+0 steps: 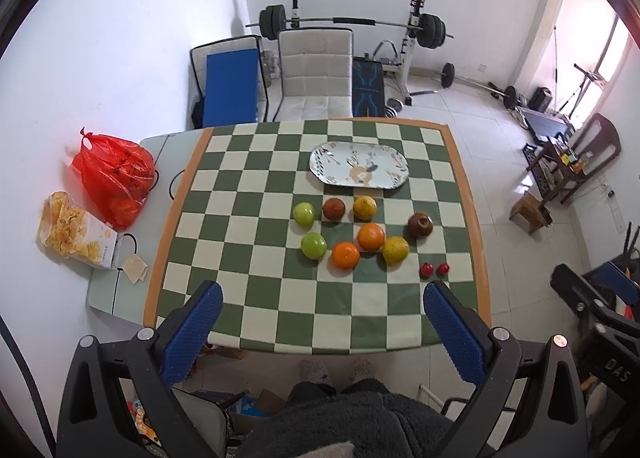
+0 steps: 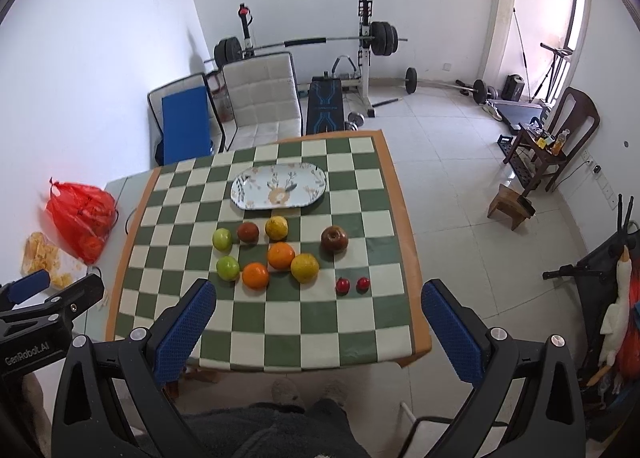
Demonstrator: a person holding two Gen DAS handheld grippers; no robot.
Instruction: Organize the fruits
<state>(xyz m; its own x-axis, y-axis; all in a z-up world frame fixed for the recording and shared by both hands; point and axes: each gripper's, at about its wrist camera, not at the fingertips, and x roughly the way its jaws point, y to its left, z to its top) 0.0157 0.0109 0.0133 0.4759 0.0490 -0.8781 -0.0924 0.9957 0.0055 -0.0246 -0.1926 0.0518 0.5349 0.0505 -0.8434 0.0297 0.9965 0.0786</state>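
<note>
We are holding the left gripper (image 1: pixel 322 298) and the right gripper (image 2: pixel 318 296) above the near edge of the checkered table (image 1: pixel 256 298), both with fingers spread wide apart and gripping nothing. The fruits are lying loose mid-table: two green apples (image 1: pixel 313 245), two oranges (image 1: pixel 345 255), two small red fruits (image 1: pixel 426 269). The oval plate (image 1: pixel 359 165) is sitting just beyond them.

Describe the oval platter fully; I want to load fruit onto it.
The platter is a shallow oval dish, white and glossy like ceramic, printed with a tan deer and leafy sprigs. It lies flat and empty at the far side of the checked tablecloth, beyond the fruit. Nothing touches it but the cloth.
</note>
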